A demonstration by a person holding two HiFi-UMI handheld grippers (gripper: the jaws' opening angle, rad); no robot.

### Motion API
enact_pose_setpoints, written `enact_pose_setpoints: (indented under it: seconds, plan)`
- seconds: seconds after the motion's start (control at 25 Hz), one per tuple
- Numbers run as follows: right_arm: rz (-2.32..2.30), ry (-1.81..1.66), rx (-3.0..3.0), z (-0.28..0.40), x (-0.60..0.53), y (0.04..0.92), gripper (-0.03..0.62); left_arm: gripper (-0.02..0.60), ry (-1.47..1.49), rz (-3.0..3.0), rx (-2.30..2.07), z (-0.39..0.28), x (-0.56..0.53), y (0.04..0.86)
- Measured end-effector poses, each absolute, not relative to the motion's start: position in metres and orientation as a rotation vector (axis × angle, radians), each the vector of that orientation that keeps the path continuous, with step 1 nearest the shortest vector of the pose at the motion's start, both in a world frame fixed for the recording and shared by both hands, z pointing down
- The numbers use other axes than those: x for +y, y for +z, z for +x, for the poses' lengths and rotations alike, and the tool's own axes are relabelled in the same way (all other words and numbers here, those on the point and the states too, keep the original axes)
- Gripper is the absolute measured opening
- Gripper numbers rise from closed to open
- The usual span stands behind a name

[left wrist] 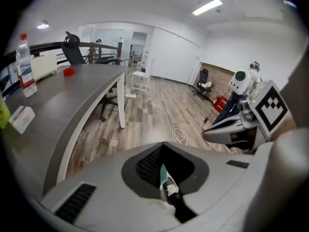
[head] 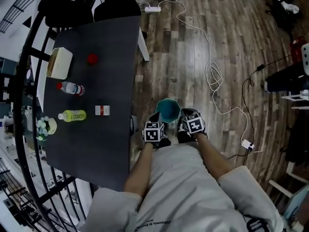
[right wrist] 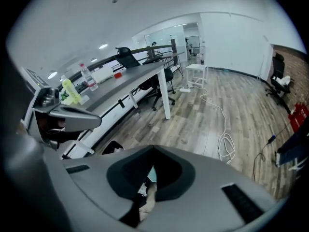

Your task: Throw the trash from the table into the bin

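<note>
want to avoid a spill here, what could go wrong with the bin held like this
1. The bin is held only by its thin rim, pinched in the left gripper and right gripper. It could slip or tilt.
2. It is close to the table edge and might bump it.
3. The cable loops across the floor nearby, a possible trip hazard.

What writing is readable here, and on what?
"unknown is": upside down on the person's pale shirt, rest unreadable.
Label on yellow-green plastic bottle: blurred.
Label on clear red-capped water bottle: too small.
Small red-and-white box: too small.
Teal plastic bin: no writing.
</note>
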State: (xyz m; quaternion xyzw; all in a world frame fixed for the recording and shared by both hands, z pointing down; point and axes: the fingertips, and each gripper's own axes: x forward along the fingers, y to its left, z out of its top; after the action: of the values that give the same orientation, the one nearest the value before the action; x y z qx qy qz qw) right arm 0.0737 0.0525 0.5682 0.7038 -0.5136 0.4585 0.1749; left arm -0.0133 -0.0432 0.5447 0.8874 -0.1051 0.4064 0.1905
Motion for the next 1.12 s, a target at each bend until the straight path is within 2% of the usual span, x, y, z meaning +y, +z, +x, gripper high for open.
enact_pose_setpoints:
  seconds: [0.6, 0.88, 1.12]
  plan:
    - [1.833, 1.249, -1.563, 0.058, 0.041, 0.564, 0.008, 0.029, 1.136, 2.536, -0.27, -0.007, -0.035, 0.539]
    - [1.77, 1.158, -1.726, 0.041, -0.005, 0.547, 0.008, 0.029, 1.001, 2.513, -0.517, -0.028, -0.077, 0.513]
    - [1.539, 0.99, -1.999, -0.02, -0.077, 0.521, 0.008, 0.029, 0.897, 2.518, -0.82, -0.077, -0.135, 0.474]
